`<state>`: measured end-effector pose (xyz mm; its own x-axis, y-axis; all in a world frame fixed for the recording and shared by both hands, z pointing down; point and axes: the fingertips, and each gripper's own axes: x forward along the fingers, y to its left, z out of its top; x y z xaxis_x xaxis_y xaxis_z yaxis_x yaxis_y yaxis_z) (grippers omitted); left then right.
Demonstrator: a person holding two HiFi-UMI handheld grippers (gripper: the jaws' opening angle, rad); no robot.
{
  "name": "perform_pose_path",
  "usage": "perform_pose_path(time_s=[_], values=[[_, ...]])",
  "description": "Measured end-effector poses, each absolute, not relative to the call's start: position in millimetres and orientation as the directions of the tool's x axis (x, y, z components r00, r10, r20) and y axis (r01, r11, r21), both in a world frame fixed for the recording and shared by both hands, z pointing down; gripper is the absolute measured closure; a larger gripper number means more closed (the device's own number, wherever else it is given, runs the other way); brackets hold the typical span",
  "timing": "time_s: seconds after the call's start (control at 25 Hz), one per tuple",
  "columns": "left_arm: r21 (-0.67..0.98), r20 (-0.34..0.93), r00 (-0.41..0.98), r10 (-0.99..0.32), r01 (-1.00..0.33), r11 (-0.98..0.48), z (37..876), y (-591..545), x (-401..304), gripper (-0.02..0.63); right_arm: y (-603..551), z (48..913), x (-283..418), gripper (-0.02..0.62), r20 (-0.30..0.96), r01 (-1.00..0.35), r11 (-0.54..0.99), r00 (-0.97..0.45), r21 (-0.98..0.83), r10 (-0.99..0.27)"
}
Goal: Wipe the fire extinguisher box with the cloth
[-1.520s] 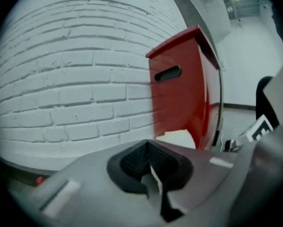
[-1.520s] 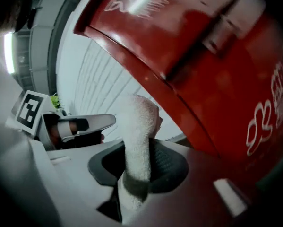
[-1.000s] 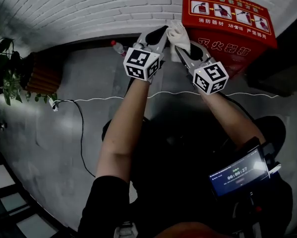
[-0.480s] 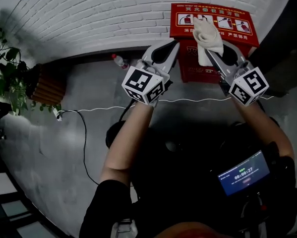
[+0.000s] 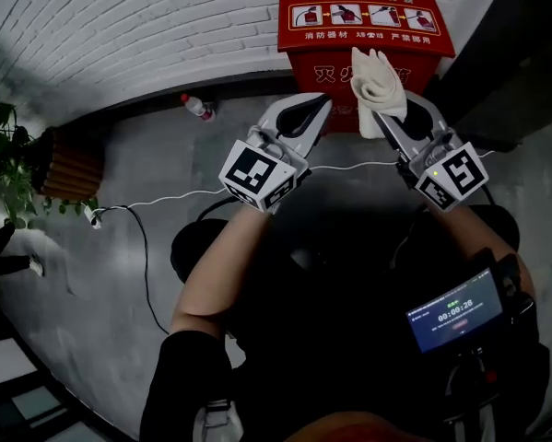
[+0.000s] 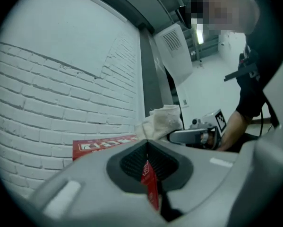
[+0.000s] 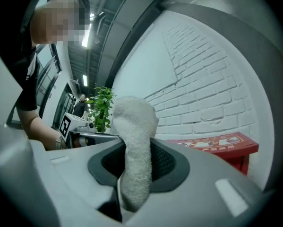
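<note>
— Right tool point(image 5: 386, 122) clamped on the white cloth point(image 5: 379, 79), jaws pinching its middle so a thick fold stands up past the tips. What has the other one got?
— Left tool point(image 5: 323, 101) carries nothing: its jaws are drawn all but together, with only a thin slit between them and red showing through it. It hangs just beside the right tool, at its 9 o'clock.
— And the fire extinguisher box point(image 5: 363, 26)?
— Red, with white lettering and a row of pictures on its lid, it stands on the grey floor point(image 5: 165, 136) against the white brick wall point(image 5: 119, 26), at 12 o'clock from the person. In the head view the cloth overlaps the box's front face. The right gripper view puts the box at the cloth's 3 o'clock with brick between them, so contact cannot be confirmed.
— Anything else in frame?
— Clear bottle point(image 5: 196, 107) with a red cap at the foot of the wall, at 10 o'clock of the left tool. White cable point(image 5: 179, 196) crosses the floor under both forearms. Green plant point(image 5: 4, 150) at 9 o'clock in the head view, lit screen point(image 5: 455, 311) near the person's right arm at 4 o'clock
</note>
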<state>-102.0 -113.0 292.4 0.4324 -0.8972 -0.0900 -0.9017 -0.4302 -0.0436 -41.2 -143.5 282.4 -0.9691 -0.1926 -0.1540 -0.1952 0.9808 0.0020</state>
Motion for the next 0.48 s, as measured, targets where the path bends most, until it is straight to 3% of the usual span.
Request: perform_pose_path(time_s=[0.48], values=[[-0.028,-0.099,0.505,-0.857,-0.863,-0.505,305.2,-110.2,-61.0,0.604,-135.6,301.1,-9.3,0.492,-0.13,-0.266,0.963,-0.955,-0.035,-0.268]])
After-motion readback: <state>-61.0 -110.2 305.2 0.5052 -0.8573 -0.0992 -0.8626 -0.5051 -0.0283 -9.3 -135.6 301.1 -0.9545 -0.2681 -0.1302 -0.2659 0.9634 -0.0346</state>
